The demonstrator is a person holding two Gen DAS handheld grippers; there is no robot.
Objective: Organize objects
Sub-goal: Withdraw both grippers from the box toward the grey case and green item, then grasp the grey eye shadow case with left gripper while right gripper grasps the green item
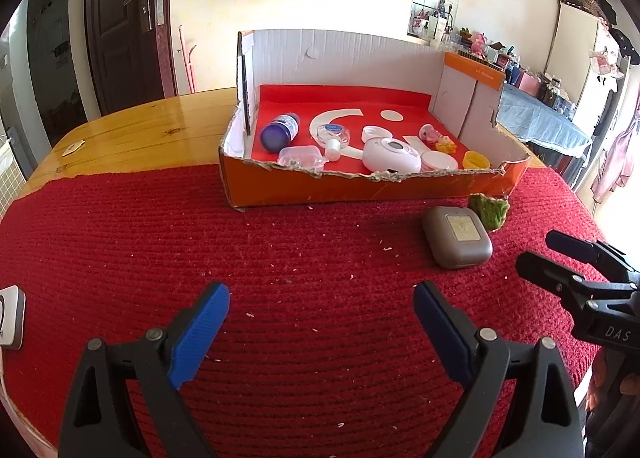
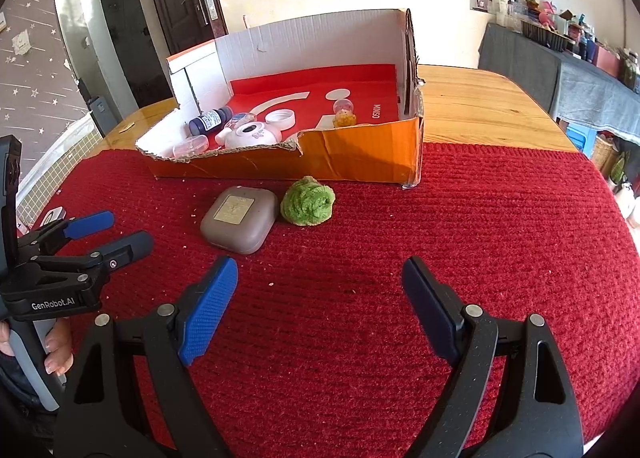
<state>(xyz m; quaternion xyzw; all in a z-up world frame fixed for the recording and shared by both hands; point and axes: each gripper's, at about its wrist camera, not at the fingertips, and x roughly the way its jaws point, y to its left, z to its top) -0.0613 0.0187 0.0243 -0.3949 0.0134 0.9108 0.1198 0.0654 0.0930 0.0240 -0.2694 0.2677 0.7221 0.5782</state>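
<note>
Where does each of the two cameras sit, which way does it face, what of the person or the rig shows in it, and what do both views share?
Left wrist: on the left hand-held gripper, looking down over the red mat toward the cardboard box; its open blue fingers show, with the right hand-held gripper at the right edge.
Right wrist: on the right hand-held gripper, facing the same box; its open fingers, the left hand-held gripper and a hand show.
Shared: the box, the grey case, the green fuzzy ball.
</note>
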